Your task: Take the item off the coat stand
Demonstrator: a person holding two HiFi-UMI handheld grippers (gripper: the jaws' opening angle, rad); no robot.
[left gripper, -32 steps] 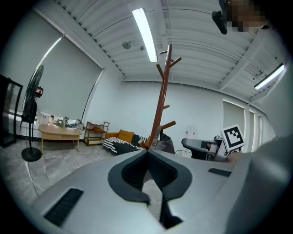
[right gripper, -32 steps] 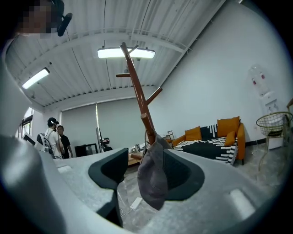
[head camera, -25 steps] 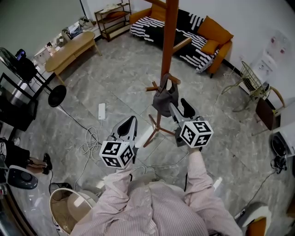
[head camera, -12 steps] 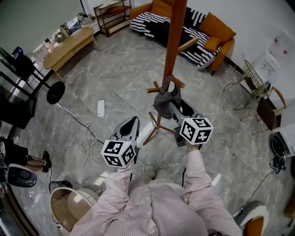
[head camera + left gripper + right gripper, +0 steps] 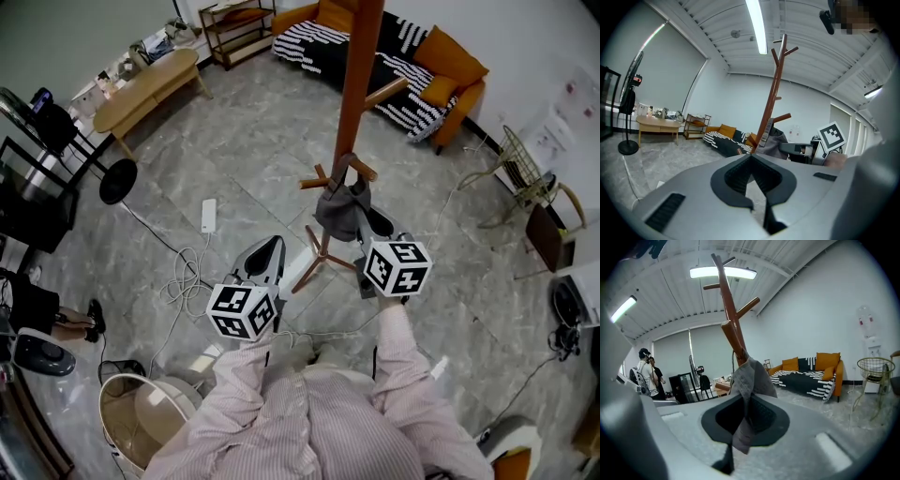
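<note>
A tall brown coat stand (image 5: 359,75) rises from the tiled floor ahead of me. A grey cloth item (image 5: 337,208) hangs from one of its low pegs. My right gripper (image 5: 361,217) reaches into that item from the near side. In the right gripper view its jaws are closing, and the grey cloth item (image 5: 749,380) is pinched between them below the coat stand (image 5: 731,319). My left gripper (image 5: 262,251) hovers lower left of the stand, shut and empty. In the left gripper view the coat stand (image 5: 774,93) and the grey item (image 5: 776,143) lie ahead to the right.
The stand's wooden feet (image 5: 319,262) spread just beyond the grippers. A power strip with cables (image 5: 207,216) lies on the floor to the left. A sofa (image 5: 412,66), a wooden table (image 5: 145,89), a fan (image 5: 117,178) and a wire chair (image 5: 520,164) ring the room. Two people (image 5: 647,371) stand far off.
My right gripper has moved in to the hanging grey item and its open jaws have closed on the cloth. The left gripper has hardly moved.
</note>
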